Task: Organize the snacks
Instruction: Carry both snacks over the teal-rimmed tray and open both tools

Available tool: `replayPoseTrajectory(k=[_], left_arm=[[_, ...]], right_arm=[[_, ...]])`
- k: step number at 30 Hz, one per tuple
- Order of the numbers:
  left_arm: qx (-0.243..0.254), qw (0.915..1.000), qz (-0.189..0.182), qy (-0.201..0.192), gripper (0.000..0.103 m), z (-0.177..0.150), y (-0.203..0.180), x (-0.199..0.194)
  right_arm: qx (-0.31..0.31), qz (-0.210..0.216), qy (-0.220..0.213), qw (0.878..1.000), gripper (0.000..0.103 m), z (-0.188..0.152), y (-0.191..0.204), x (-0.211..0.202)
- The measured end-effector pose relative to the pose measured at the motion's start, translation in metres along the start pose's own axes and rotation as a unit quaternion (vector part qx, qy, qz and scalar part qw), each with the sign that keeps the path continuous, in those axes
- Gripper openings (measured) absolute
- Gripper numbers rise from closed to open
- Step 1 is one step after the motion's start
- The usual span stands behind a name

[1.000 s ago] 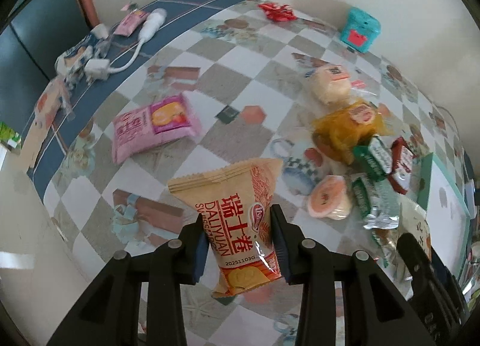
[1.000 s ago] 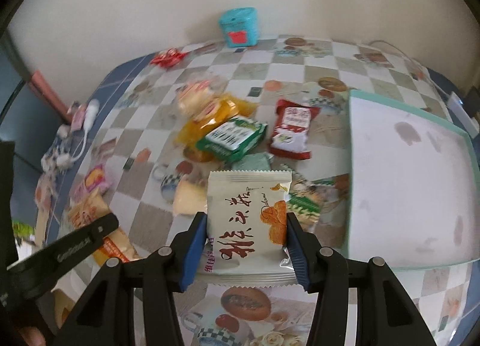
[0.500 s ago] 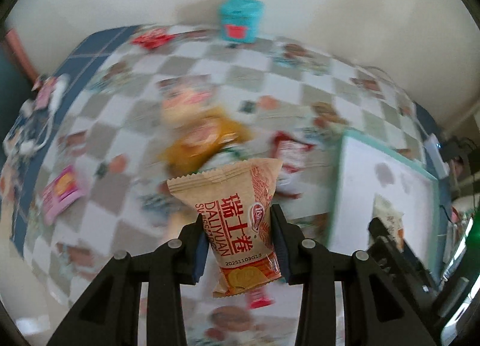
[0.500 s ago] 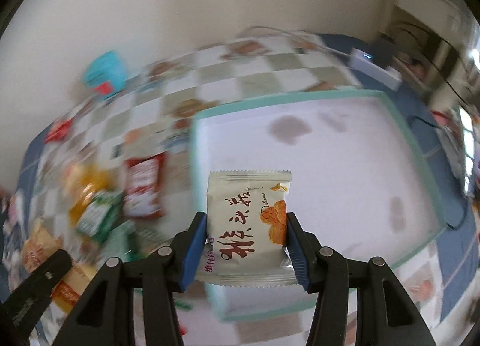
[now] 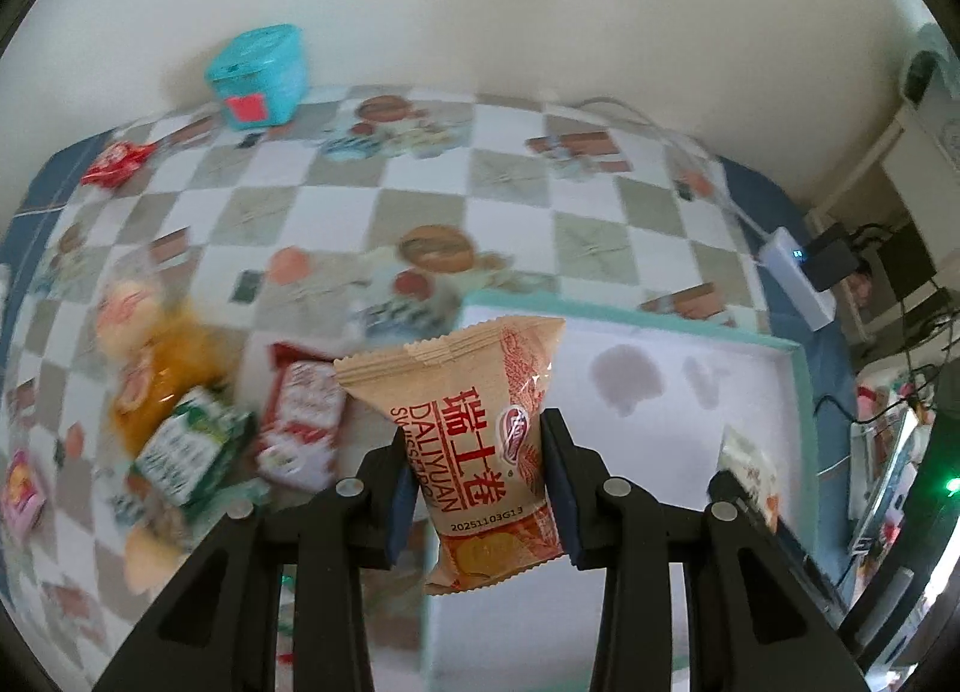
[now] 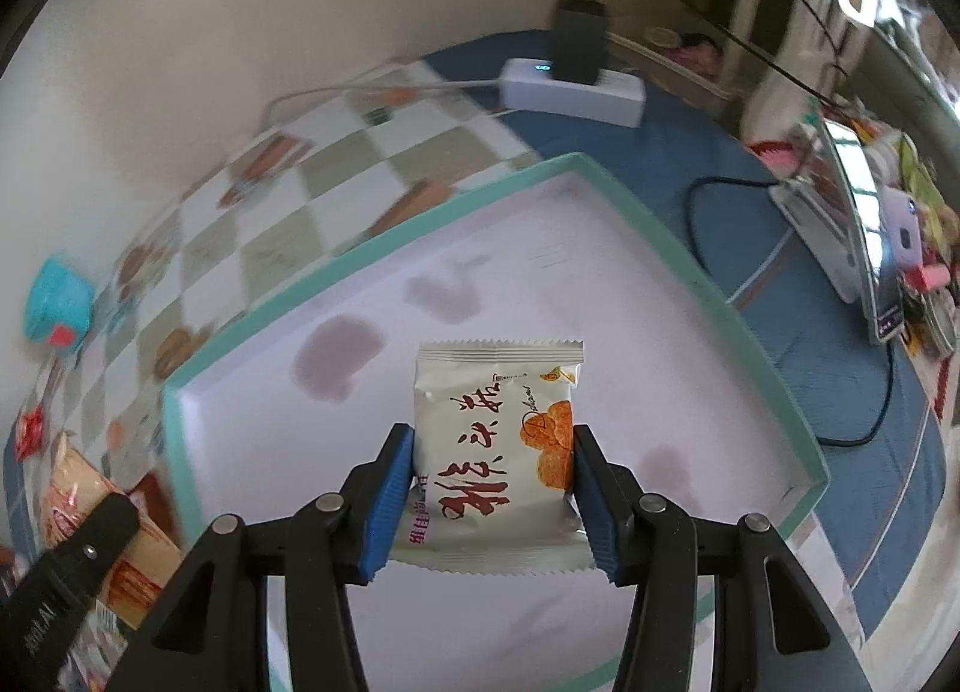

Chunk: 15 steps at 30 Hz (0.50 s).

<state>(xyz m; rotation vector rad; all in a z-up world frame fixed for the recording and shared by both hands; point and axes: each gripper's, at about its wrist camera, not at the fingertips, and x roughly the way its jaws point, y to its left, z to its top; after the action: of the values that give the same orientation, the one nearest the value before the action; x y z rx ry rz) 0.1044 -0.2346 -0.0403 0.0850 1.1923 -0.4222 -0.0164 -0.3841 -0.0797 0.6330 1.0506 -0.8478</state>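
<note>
The left gripper (image 5: 480,488) is clamped on a tan Swiss-roll packet (image 5: 480,440), which stands upright between its pads above the near left edge of the teal-rimmed tray (image 5: 630,320). To its left, loose snacks lie on the checked table (image 5: 420,194): a red packet (image 5: 300,428), a green packet (image 5: 192,446) and a yellow one (image 5: 162,374). The right gripper (image 6: 492,488) is clamped on a white packet (image 6: 498,440) with orange biscuits printed on it, held over the tray's white floor. Beyond the tray sits a white power strip (image 6: 576,86).
</note>
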Motion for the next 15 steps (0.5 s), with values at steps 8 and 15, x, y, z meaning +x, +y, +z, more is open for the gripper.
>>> replayPoseTrajectory(k=[8, 15], left_arm=[[0.011, 0.9997, -0.019, 0.010, 0.068, -0.001, -0.014, 0.008], [0.000, 0.9998, 0.020, -0.006, 0.080, -0.002, 0.012, -0.017]], right_arm=[[0.029, -0.017, 0.012, 0.999, 0.055, 0.005, -0.022, 0.003], [0.014, -0.003, 0.009, 1.000, 0.077, 0.003, -0.017, -0.006]])
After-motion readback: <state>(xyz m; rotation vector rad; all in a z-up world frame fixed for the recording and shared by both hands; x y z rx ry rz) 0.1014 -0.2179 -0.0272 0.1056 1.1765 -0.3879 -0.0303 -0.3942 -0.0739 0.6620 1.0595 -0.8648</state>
